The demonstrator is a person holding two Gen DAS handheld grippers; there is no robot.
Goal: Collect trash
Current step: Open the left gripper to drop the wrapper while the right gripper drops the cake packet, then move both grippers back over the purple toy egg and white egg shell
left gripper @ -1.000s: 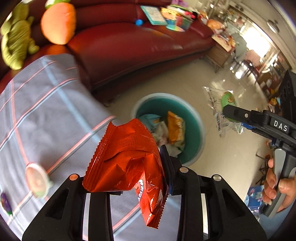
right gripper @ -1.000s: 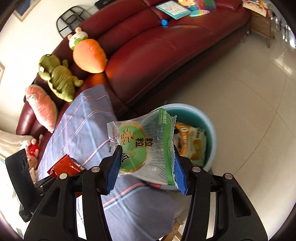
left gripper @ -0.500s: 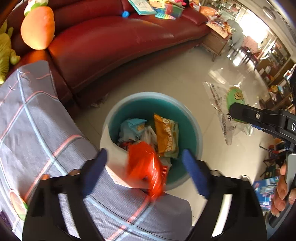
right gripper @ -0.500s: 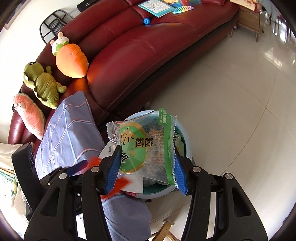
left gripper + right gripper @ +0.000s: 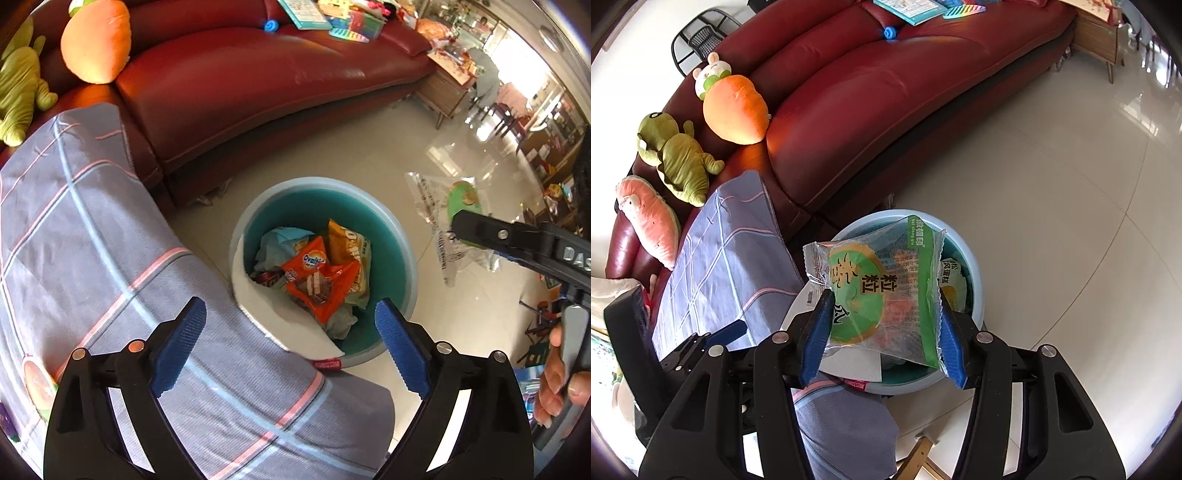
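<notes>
A teal bin stands on the floor beside the cloth-covered table, with several snack wrappers inside. An orange wrapper lies on top of that pile. My left gripper hangs above the bin, its jaws opening wide with nothing between them. My right gripper is shut on a clear and green snack wrapper, held above the bin's rim. In the left wrist view that green wrapper hangs to the right of the bin.
A grey checked cloth covers the table edge next to the bin. A red leather sofa with plush toys curves behind it. A wooden side table stands at the far right. A person's hand holds the right gripper's handle.
The left gripper let go of the orange wrapper, which fell into the bin, and its jaws spread wide. Both grippers have shifted over the bin; the right still holds the green wrapper.
</notes>
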